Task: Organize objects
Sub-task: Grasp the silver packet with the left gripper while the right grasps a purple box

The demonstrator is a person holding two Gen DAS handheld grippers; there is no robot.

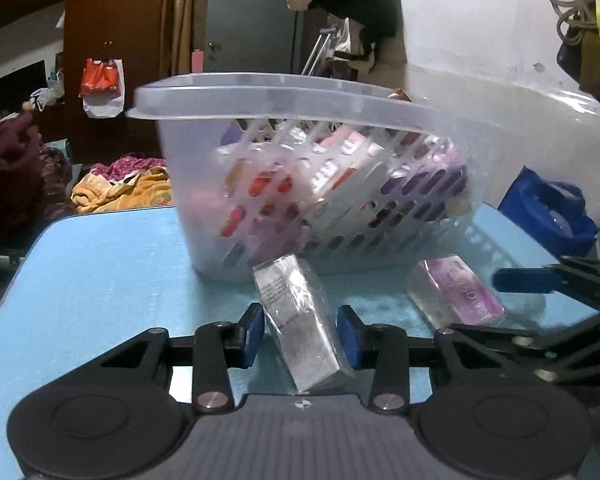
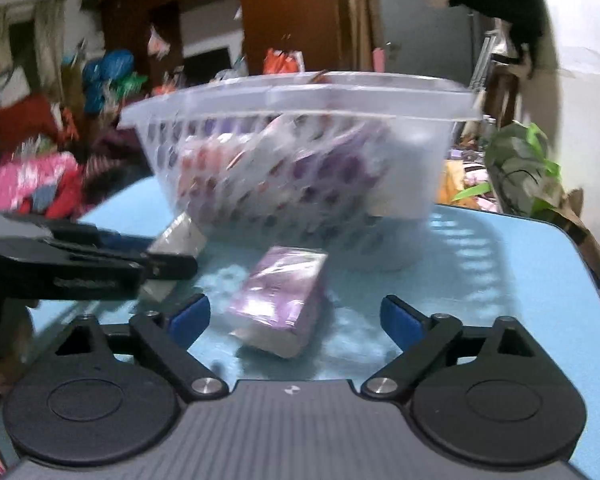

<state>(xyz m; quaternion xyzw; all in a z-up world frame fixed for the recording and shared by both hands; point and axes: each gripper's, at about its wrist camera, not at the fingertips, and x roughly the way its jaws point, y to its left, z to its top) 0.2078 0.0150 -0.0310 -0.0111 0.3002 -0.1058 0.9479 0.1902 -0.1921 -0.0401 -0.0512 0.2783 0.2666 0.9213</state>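
A silver box (image 1: 300, 320) wrapped in clear film lies on the light blue table (image 1: 100, 280), just in front of the basket. My left gripper (image 1: 302, 334) is shut on it, its blue pads against the box's two long sides. A purple box (image 2: 280, 300) lies flat between the wide-open fingers of my right gripper (image 2: 296, 320), and neither pad touches it. The translucent slotted basket (image 1: 300, 92) stands behind both boxes and holds several pink, red and purple boxes. In the right wrist view the left gripper (image 2: 100, 264) shows at the left by the basket (image 2: 300, 96).
Piles of clothes (image 1: 120, 188) lie beyond the table's far left edge. A blue bag (image 1: 548, 216) sits off the right edge by the white wall. A leafy plant (image 2: 520, 168) stands behind the table's right corner (image 2: 560, 240).
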